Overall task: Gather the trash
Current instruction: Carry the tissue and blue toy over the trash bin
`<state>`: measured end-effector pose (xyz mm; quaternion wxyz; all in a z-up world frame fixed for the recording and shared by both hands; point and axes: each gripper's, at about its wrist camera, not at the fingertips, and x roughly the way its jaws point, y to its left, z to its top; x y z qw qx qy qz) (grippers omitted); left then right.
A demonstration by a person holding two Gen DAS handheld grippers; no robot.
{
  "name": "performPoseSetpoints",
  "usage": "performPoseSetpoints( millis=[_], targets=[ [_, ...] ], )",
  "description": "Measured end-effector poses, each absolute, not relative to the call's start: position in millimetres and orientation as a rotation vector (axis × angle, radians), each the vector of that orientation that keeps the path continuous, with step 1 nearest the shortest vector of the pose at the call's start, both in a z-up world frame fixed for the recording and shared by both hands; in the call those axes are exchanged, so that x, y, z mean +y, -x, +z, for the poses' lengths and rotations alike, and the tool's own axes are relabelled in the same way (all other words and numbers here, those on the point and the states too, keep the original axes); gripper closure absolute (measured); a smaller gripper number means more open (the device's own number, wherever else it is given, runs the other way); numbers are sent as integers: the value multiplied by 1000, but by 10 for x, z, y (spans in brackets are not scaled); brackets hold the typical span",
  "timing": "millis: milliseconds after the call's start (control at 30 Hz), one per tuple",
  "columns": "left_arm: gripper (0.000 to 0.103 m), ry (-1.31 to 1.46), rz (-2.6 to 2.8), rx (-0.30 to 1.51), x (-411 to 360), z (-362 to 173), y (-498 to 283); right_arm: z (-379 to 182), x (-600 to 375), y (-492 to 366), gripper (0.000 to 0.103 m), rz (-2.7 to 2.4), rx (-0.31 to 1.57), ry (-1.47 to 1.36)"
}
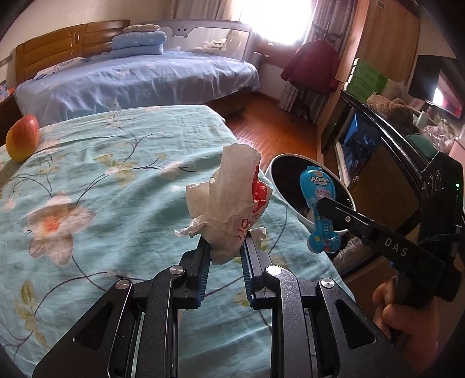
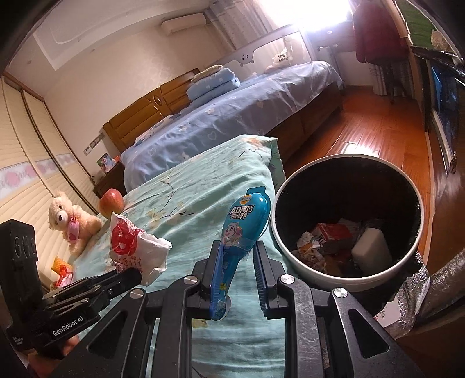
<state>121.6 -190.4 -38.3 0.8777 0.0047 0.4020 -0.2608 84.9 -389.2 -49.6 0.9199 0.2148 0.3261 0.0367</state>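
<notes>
Crumpled white paper with red print (image 1: 229, 200) is pinched in the left gripper (image 1: 225, 247) above the floral bed (image 1: 87, 180), with the bin (image 1: 274, 171) at about two o'clock. The right gripper (image 2: 237, 261) looks wide, its blue snack wrapper (image 2: 241, 229) leaning on one finger only, the bin's rim (image 2: 290, 256) at two o'clock. That wrapper could slide off onto the bed short of the bin, and the paper, held only by its lower end, may slip.

Daylit | window (image 1: 273, 20) blown out — glare | fisheye edges bent, dark corners
</notes>
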Motion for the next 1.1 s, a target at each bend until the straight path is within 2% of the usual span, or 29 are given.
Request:
performPoseSetpoints(
  millis=[1100],
  targets=[
    [84, -73, -604, 816, -2323, -303, -1240, -449, -4091, -759, 82, 50, 645, -457]
  ],
)
